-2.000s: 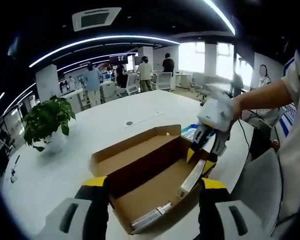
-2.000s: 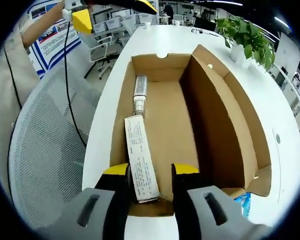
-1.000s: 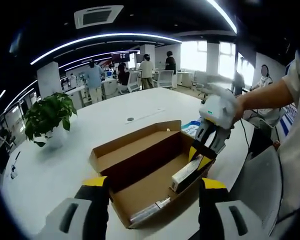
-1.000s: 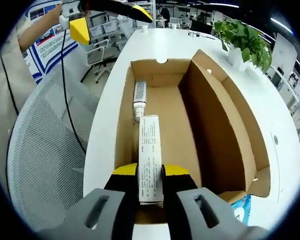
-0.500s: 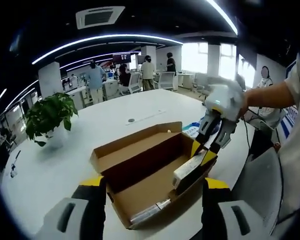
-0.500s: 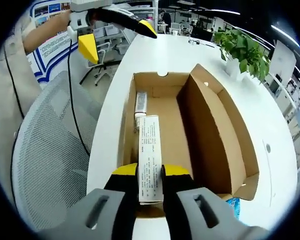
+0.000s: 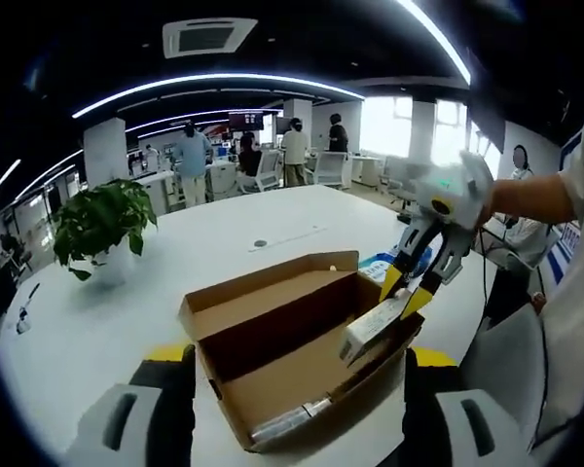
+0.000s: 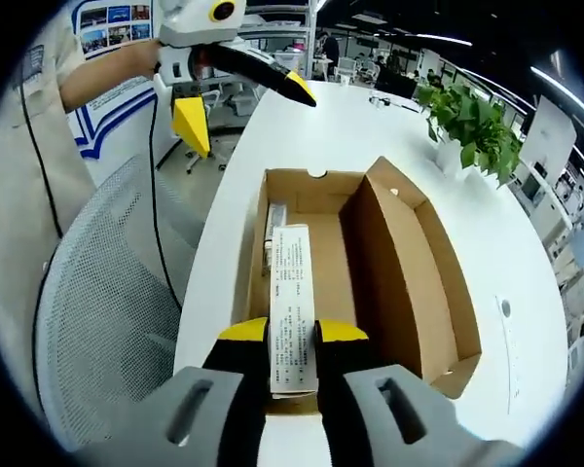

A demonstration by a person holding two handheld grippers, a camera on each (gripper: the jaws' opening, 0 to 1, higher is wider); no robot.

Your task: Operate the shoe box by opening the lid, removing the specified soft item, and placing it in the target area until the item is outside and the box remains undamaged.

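Now lift straight up: right gripper (image 8: 292,336) clamped on packet (image 8: 292,311) above shoe box (image 8: 409,263); left gripper (image 7: 292,365) open, seemingly empty.

Brown cardboard shoe box (image 8: 409,282), lid open & upright along one long side, sits near the table edge w/ interior exposed. Narrow white printed carton (image 8: 292,306) is raised above one end of the box, clamped between the right gripper (image 8: 292,336) jaws, long axis along the box length. Second item, a silver-white tube (image 7: 284,423), lies flat on the box floor against the wall at the opposite end.
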